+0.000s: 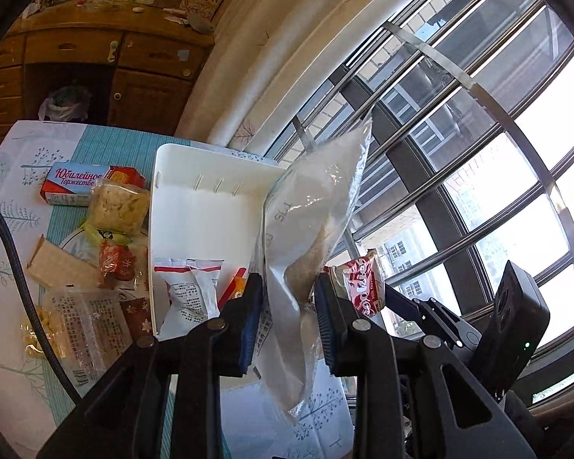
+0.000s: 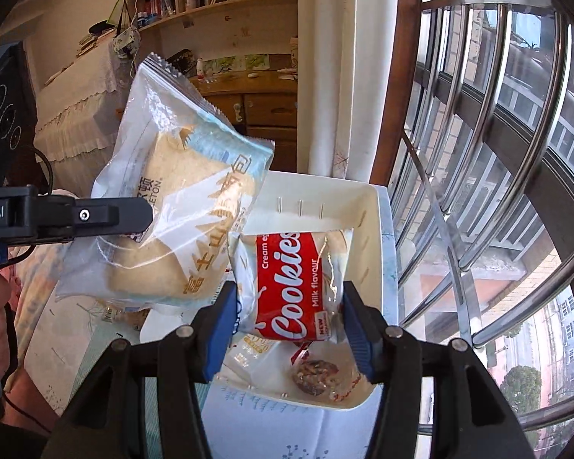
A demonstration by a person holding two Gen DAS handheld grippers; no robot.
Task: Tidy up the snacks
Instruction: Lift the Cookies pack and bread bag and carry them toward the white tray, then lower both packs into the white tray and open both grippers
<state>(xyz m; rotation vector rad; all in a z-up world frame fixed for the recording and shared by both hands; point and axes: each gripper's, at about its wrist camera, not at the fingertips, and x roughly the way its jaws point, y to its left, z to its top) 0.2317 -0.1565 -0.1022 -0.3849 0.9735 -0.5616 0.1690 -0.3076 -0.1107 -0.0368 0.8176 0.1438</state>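
Two snacks are in the air at once, which puts the job at the carry-and-drop step. The left tool (image 1: 289, 302) is clenched on a clear bread packet (image 1: 313, 229), held upright by its lower part, and the right tool (image 2: 289, 310) grips a red cookie packet (image 2: 298, 287) between its blue pads (image 2: 357, 334). Both hang over or just beside the white bin (image 1: 210, 206), which sits on the patterned surface (image 1: 15, 160) next to the window. The bin already holds a few packets, among them one with a red strip (image 1: 189, 287). Several more snacks lie on the surface beside it: a blue-and-red biscuit box (image 1: 76, 187), a crumbly cake in clear wrap (image 1: 118, 202) and a bag of pale puffs (image 1: 76, 329). The next move, as I judge it, calls for lowering each packet inside the bin walls and releasing one at a time, since the tall bread packet crowds the cookie packet and could catch on the rim.
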